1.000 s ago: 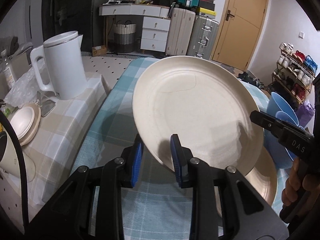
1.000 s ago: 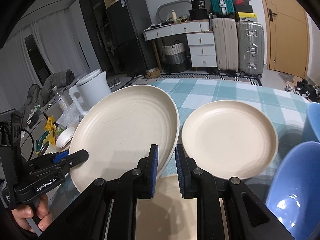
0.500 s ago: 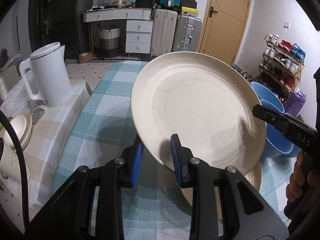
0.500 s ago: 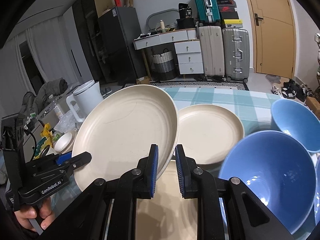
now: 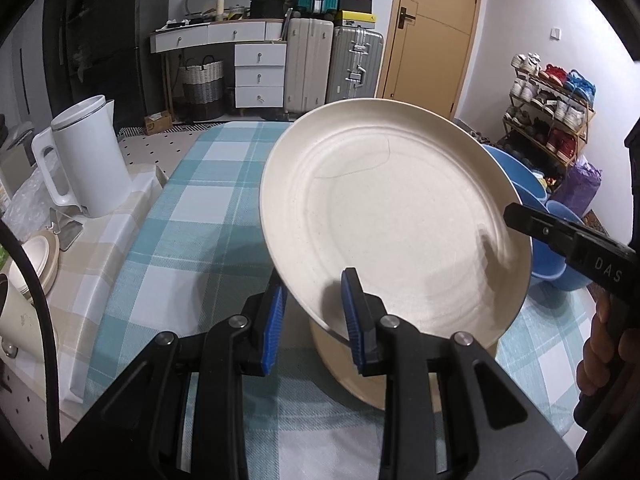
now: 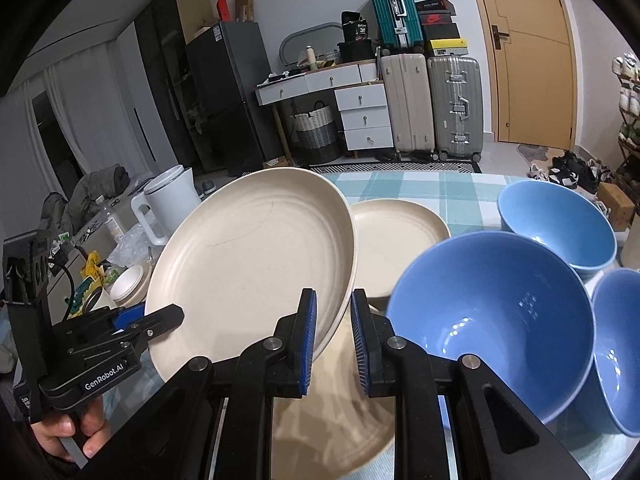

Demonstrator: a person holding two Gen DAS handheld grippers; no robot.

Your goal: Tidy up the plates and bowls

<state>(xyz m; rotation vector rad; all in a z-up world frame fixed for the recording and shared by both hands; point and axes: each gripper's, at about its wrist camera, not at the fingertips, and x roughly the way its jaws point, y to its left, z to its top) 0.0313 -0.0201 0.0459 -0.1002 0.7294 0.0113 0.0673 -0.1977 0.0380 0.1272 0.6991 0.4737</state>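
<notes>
One cream plate [image 5: 396, 232] is held tilted above the checked table [image 5: 192, 216] by two grippers.

From the left wrist, the left gripper [image 5: 312, 320] is seen clamped on its near rim; one more plate [image 5: 348, 376] lies beneath, and a white kettle [image 5: 86, 156] is seen.
From the right wrist, the right gripper [image 6: 332, 336] is seen closed on the opposite rim; three cream plates and three blue bowls [image 6: 492, 316] are counted.
</notes>
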